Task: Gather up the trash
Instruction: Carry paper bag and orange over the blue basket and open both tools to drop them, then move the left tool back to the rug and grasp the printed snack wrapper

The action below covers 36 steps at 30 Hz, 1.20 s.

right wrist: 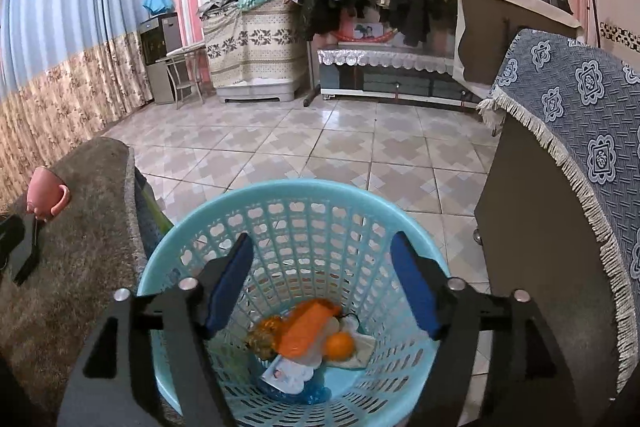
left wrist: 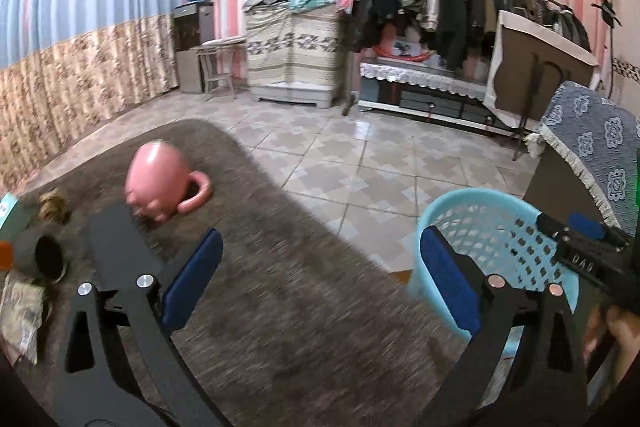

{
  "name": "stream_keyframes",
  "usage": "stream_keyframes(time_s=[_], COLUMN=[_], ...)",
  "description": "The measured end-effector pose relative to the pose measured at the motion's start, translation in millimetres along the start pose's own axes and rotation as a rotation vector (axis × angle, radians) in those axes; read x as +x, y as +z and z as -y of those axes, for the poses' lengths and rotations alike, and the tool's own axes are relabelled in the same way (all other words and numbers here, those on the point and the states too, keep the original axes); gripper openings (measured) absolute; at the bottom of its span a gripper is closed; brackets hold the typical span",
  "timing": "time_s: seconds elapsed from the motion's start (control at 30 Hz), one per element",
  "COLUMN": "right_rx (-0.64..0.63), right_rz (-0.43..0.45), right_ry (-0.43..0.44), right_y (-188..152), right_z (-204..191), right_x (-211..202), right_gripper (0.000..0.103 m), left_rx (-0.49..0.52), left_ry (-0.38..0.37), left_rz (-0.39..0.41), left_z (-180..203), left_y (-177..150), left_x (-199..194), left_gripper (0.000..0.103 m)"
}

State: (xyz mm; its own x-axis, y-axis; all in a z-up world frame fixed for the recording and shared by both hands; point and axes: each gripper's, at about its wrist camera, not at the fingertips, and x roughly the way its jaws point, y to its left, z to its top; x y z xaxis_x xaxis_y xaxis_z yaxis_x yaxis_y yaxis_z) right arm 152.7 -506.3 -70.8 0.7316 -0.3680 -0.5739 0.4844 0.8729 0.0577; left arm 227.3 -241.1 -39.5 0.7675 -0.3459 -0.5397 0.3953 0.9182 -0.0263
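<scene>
Over the pale blue basket [right wrist: 280, 211], which fills the lower middle of the right wrist view, the right tool [right wrist: 322, 287] hangs with its blue pads wide apart and nothing between them. At the bottom of the basket lies the collected trash: an orange wrapper [right wrist: 306, 329], a small orange fruit [right wrist: 340, 345], a white paper scrap [right wrist: 286, 373] and a blue crumpled bag [right wrist: 308, 393], all heaped together and touching. The basket stands on the tiled floor [right wrist: 320, 147], just beside the edge of the brown fuzzy tabletop [right wrist: 92, 247] at the left of the frame.

Seen from the left wrist, the left tool [left wrist: 320, 283] is also spread wide and empty, above the brown tabletop [left wrist: 280, 267], with the basket [left wrist: 472, 203] at the lower right behind its right pad. A pink mug [left wrist: 156, 179] rests upside down on the tabletop at middle left. Near the left edge of the frame sit a dark cup on its side [left wrist: 40, 255], a brownish crumpled clump [left wrist: 52, 209] and a patterned packet [left wrist: 20, 319], close together; what the clump is cannot be told through the blur. The right tool [left wrist: 580, 239] reaches in from the right edge, over the basket.
</scene>
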Motion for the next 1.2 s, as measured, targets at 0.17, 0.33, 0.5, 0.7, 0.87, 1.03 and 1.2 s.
stream_keyframes(time_s=[0.17,0.33,0.5,0.7,0.87,1.03,1.2], right_rx=[-0.045,-0.071,-0.112,-0.087,-0.157,-0.176,-0.173], right_rz=[0.036,0.022,0.003,0.010,-0.023,-0.042,-0.059], right_ry=[-0.014,0.027,0.065,0.131,0.153,0.174,0.180], right_y=[-5.9,-12.9,-18.7,-19.2,-28.7,-34.5,-35.5], right_z=[-14.5,-36.2,-60.3,-83.5,-109.4,-121.4,-124.8], right_x=[-8.6,-12.4,-14.4,-26.7,-23.5,-23.9,-20.2], right_gripper=[0.089,0.090,0.090,0.090,0.090,0.090,0.090], left_rx=[-0.035,-0.082,-0.107,-0.205,-0.236,-0.283,-0.229], left_ry=[0.081,0.188,0.312,0.443,0.478,0.449,0.445], left_rz=[-0.018,-0.024,-0.039,-0.072,-0.095,-0.149,-0.209], left_z=[-44.1,-104.2,-168.6,-258.6,-304.8,-336.3,-336.9], left_y=[-16.1,-30.7,-46.9,-70.1,-78.6,-87.2,-98.2], left_x=[-21.1,-50.9,-72.1,-90.3,-91.8,-74.7,-56.1], left_gripper=[0.096,0.096,0.096,0.096,0.096,0.095,0.092])
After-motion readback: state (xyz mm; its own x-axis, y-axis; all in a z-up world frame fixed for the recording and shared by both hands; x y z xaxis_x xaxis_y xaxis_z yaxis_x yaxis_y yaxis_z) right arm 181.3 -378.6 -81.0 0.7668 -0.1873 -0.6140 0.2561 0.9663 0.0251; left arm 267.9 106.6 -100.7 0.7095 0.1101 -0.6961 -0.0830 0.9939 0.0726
